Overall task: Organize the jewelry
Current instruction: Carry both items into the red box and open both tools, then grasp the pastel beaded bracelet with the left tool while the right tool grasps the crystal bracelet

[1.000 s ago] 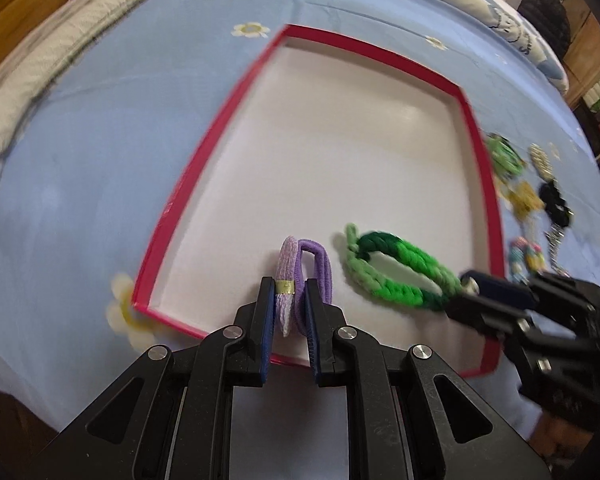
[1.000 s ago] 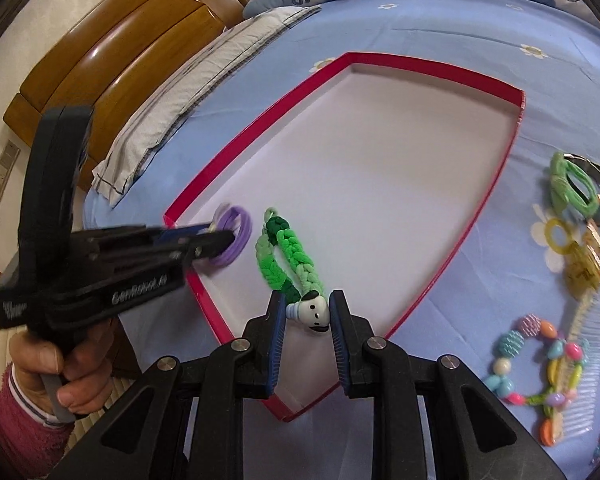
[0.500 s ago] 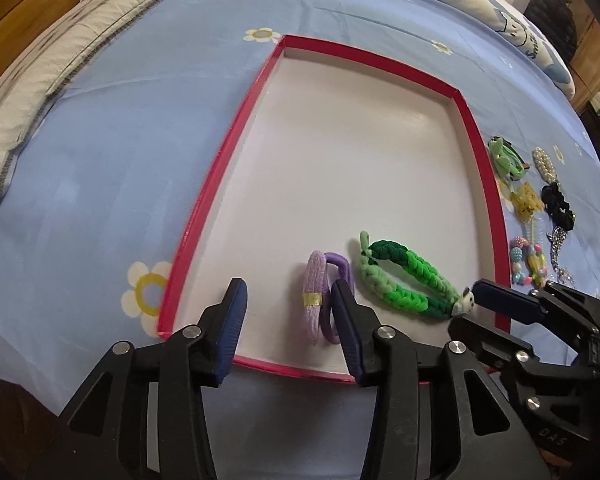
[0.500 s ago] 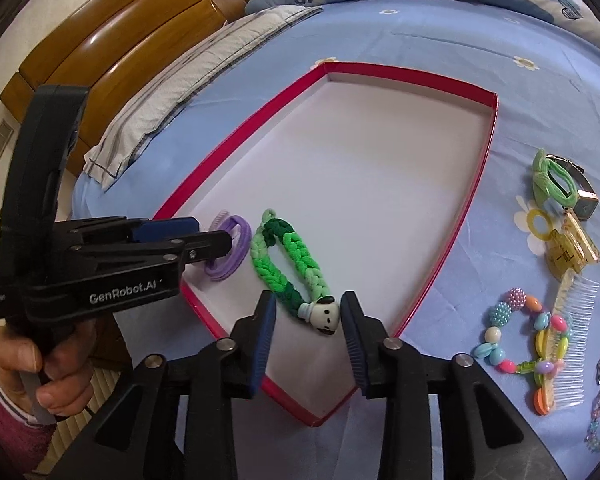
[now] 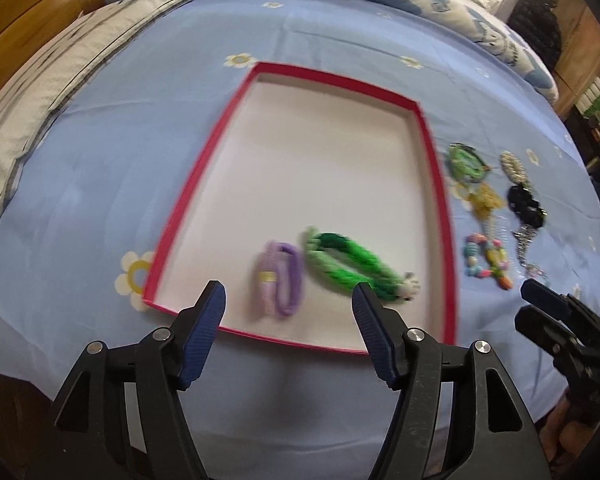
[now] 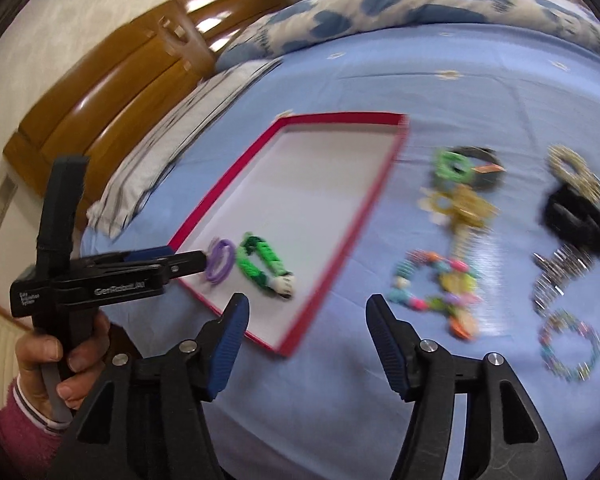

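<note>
A red-rimmed white tray lies on the blue bedsheet. In its near part lie a purple hair tie and a green braided band with a white end. My left gripper is open and empty, held back just before the tray's near rim. My right gripper is open and empty, above the sheet by the tray's near right corner. Loose jewelry lies right of the tray: a colourful bead bracelet, a green clip, a black scrunchie.
A gold clip, a silver chain piece, a pearl band and a small beaded ring lie on the sheet. A striped pillow and wooden headboard stand at the left. A patterned quilt lies behind.
Both grippers opened and let go: the purple hair tie and the green band now lie in the tray. Both grippers have drawn back; the right one swung right toward the loose jewelry.
</note>
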`<control>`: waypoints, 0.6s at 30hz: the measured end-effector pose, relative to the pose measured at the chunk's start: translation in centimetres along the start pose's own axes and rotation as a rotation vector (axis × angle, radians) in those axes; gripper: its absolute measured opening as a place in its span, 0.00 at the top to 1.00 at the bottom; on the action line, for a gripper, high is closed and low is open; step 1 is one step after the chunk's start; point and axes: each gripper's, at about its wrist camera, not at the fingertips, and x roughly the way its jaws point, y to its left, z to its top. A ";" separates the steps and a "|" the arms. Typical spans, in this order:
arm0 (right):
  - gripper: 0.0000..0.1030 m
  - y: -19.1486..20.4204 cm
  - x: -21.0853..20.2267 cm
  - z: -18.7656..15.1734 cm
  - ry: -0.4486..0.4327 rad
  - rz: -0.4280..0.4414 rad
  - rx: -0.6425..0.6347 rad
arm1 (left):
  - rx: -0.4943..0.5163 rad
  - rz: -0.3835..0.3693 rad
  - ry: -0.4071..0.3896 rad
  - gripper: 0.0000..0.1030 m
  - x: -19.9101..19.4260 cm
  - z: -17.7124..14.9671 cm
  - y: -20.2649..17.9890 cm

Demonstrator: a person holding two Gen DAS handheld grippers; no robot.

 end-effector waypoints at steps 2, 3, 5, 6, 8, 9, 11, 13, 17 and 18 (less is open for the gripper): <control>0.39 -2.0 -1.5 -0.7 -0.023 -0.024 0.050 | 0.023 -0.024 -0.007 0.36 -0.4 0.0 -1.5; 0.39 -2.6 -2.0 -0.9 -0.032 -0.037 0.072 | 0.032 -0.030 -0.009 0.36 -0.4 0.0 -2.0; 0.39 -4.4 -3.2 -1.4 -0.050 -0.062 0.120 | 0.059 -0.045 -0.011 0.36 -0.5 0.1 -3.5; 0.39 -5.1 -3.6 -1.6 -0.059 -0.073 0.138 | 0.076 -0.057 -0.012 0.36 -0.5 0.1 -4.4; 0.39 -6.5 -4.7 -2.1 -0.077 -0.099 0.169 | 0.096 -0.070 -0.009 0.36 -0.4 0.1 -5.6; 0.39 -7.1 -5.1 -2.3 -0.085 -0.111 0.181 | 0.107 -0.078 -0.008 0.36 -0.3 0.1 -6.2; 0.39 -8.0 -5.9 -2.7 -0.101 -0.129 0.204 | 0.133 -0.091 -0.007 0.36 -0.2 0.1 -7.5; 0.39 -9.1 -6.7 -3.1 -0.113 -0.145 0.225 | 0.159 -0.102 -0.003 0.36 0.0 0.0 -8.9; 0.39 -10.8 -7.5 -3.8 -0.127 -0.172 0.260 | 0.206 -0.122 0.006 0.36 0.4 -0.6 -11.1; 0.39 -11.1 -7.7 -3.9 -0.129 -0.178 0.264 | 0.218 -0.128 0.009 0.36 0.6 -0.7 -11.6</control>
